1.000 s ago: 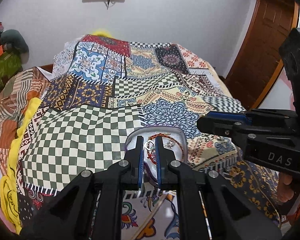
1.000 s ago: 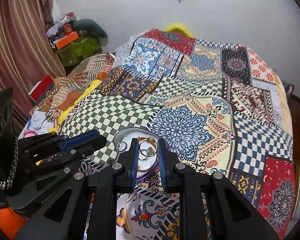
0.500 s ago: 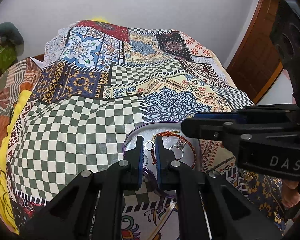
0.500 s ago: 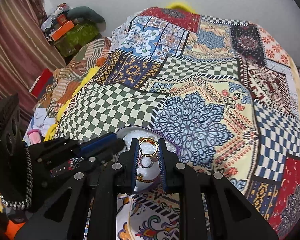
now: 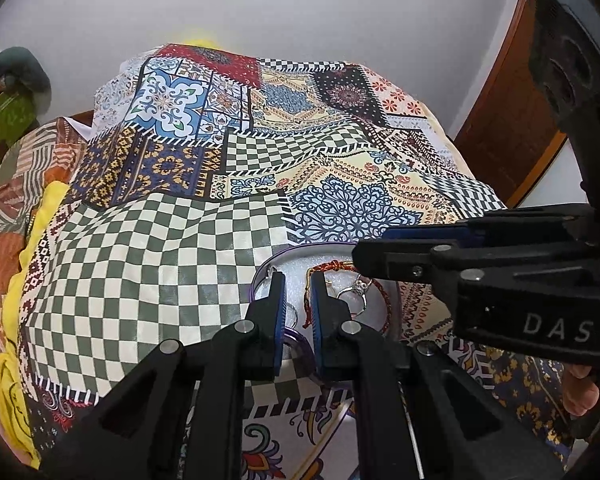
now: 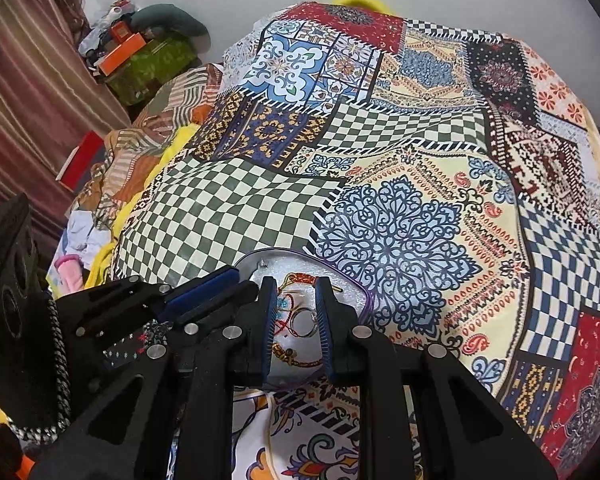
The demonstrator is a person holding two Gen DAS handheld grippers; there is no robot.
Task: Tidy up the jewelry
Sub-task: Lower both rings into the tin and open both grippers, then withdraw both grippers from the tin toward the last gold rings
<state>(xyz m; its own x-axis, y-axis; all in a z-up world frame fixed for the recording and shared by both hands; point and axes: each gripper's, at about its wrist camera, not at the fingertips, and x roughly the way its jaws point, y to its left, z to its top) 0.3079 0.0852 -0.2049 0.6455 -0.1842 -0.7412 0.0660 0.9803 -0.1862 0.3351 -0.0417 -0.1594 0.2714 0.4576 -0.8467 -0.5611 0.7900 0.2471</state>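
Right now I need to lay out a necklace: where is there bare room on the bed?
The green checkered patch left of the jewelry tray lies bare, as does the blue mandala patch on the tray's right. Crowded: the tray itself, where the left claw and right claw meet.

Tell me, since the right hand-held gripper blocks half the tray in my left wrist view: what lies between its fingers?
Observer: In the right wrist view, the right hand-held gripper has its jaws apart. They have just been opening further and pinch nothing. A thin ring lies on the tray, framed between them.
Operator: Anything else in that gap?
Observer: A gold beaded bracelet lies across it, lower in the frame.
Operator: What is off to the left of the bed?
Observer: A striped curtain hangs there, outside your view.
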